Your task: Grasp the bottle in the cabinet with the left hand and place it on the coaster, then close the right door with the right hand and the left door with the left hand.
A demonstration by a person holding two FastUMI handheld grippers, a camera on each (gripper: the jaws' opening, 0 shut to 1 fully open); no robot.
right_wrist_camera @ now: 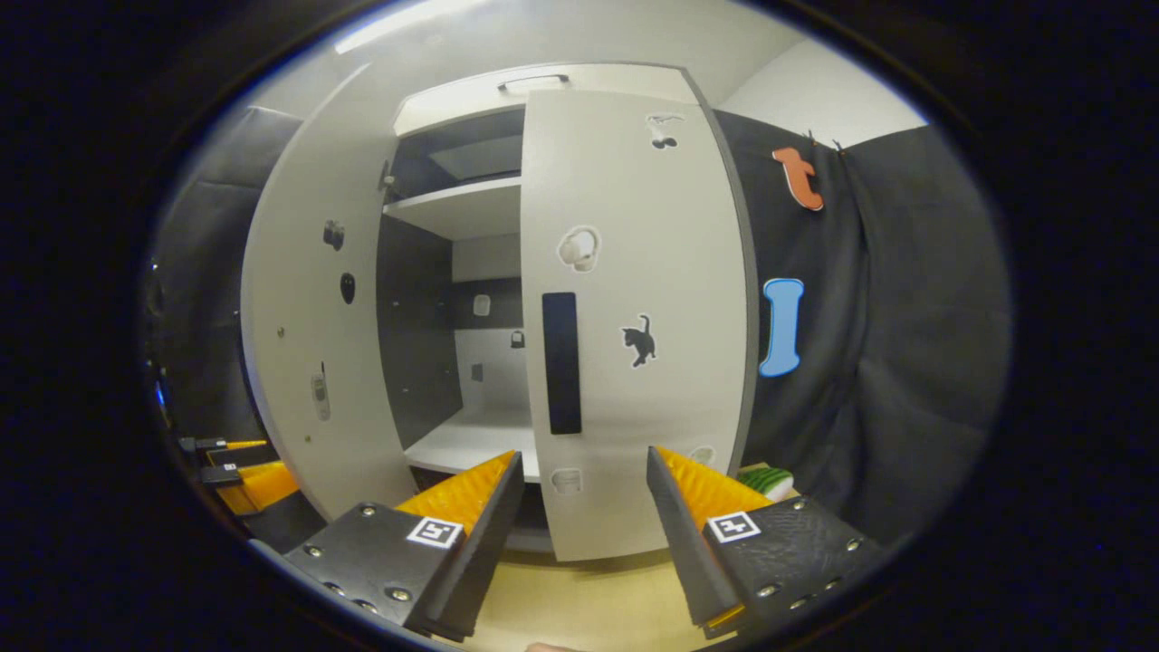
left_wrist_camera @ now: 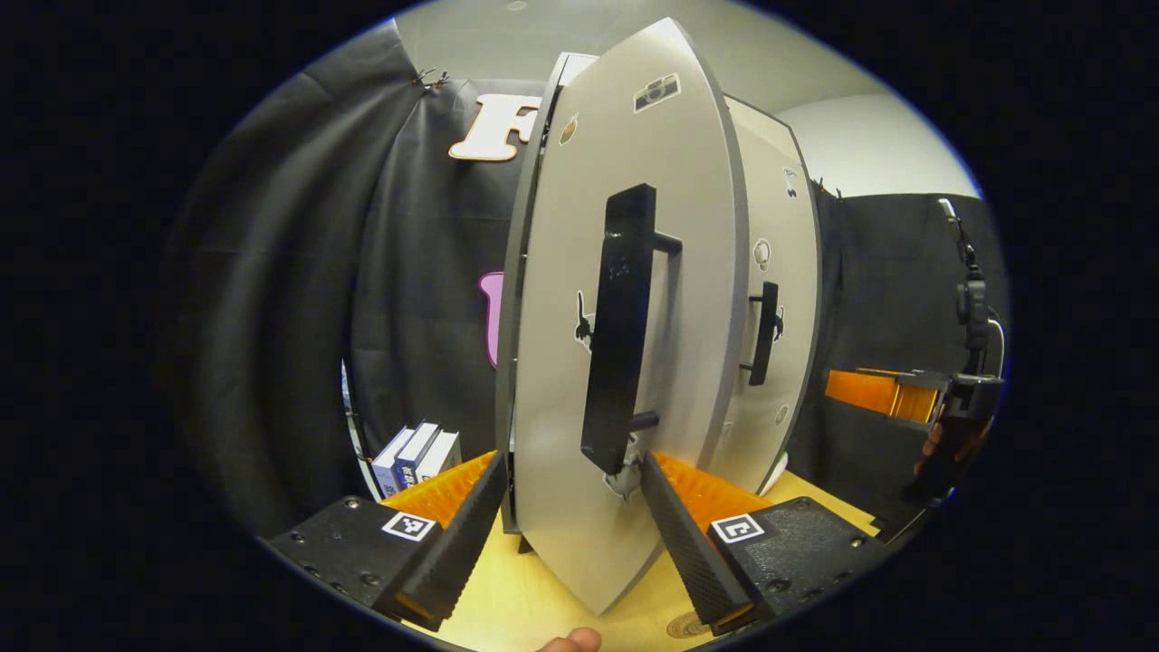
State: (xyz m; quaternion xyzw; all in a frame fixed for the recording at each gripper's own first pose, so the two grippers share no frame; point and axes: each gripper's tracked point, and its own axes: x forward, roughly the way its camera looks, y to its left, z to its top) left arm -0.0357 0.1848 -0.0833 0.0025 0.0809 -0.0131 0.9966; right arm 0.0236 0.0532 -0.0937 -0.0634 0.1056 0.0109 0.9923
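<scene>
A pale wooden tabletop (left_wrist_camera: 507, 589) is seen under a white cabinet (right_wrist_camera: 462, 100), with black cloth hung behind it as the booth wall. In the left gripper view, the left gripper (left_wrist_camera: 570, 534) is held with its fingers (left_wrist_camera: 462, 530) spread wide and nothing between them, one to each side of the lower edge of the left door (left_wrist_camera: 634, 362), which is swung partly open and seen nearly edge-on; whether the fingers touch the door cannot be told. A long black handle (left_wrist_camera: 620, 335) is mounted upright on that door, and small stickers are scattered over its face. A round coaster (left_wrist_camera: 688, 625) is glimpsed on the tabletop just beside the right-hand finger, at the very bottom of the view. Beyond, the right door (left_wrist_camera: 774, 317) is seen lying shut against the cabinet front, with its own black handle (left_wrist_camera: 765, 330). A few books (left_wrist_camera: 416, 457) stand at the far left, and the other gripper, held by a hand (left_wrist_camera: 937, 444), appears at the far right. In the right gripper view, the right gripper (right_wrist_camera: 579, 534) is likewise held wide open and empty, just short of the closed right door; behind it the cabinet's white shelves (right_wrist_camera: 457, 204) are exposed through the open left side. The bottle cannot be made out in these views.
</scene>
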